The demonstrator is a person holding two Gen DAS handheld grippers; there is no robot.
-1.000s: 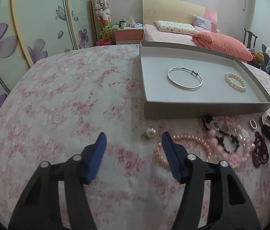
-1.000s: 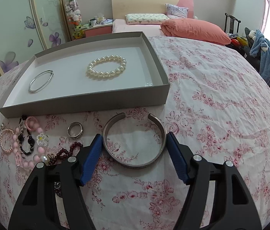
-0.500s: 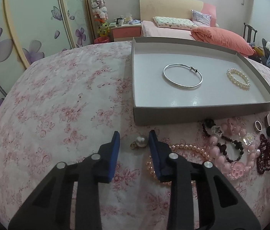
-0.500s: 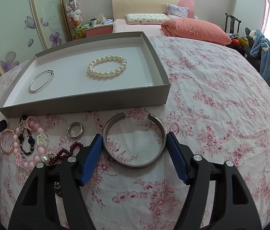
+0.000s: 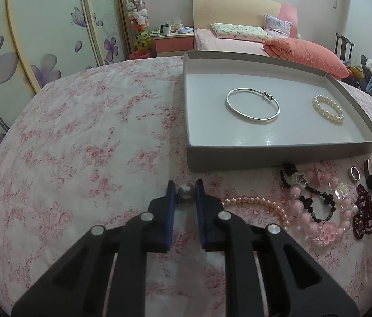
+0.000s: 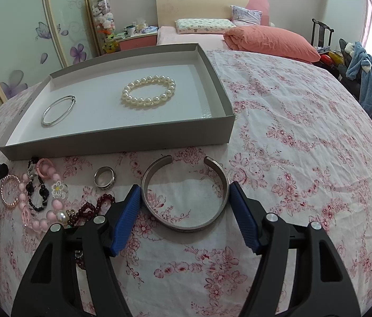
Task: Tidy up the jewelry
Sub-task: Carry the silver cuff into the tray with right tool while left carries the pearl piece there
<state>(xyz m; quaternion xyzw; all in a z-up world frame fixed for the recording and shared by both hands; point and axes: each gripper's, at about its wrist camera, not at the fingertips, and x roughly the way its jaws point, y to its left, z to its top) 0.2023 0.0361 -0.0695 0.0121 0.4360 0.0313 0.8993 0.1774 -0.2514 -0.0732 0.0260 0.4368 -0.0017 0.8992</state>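
Observation:
My left gripper point(image 5: 185, 188) is shut on a pearl earring point(image 5: 186, 190) on the floral bedspread, in front of the grey tray point(image 5: 265, 155). The tray holds a thin silver bangle point(image 5: 252, 104) and a white pearl bracelet point(image 5: 328, 109). My right gripper point(image 6: 185, 194) is open, its blue fingers on either side of a wide silver cuff bangle point(image 6: 186, 192) lying on the bedspread. A silver ring point(image 6: 104, 178) lies left of the cuff.
Loose pieces lie in front of the tray: a pink pearl strand point(image 5: 254, 204), a pink bead bracelet point(image 5: 318, 216), a black bead bracelet point(image 5: 315, 200), a dark red bead bracelet point(image 5: 365, 214). Wardrobe doors point(image 5: 27, 39) stand at left, a bed point(image 5: 238, 39) behind.
My left gripper has moved forward to the pearl earring and closed on it. My right gripper has stayed open around the cuff bangle.

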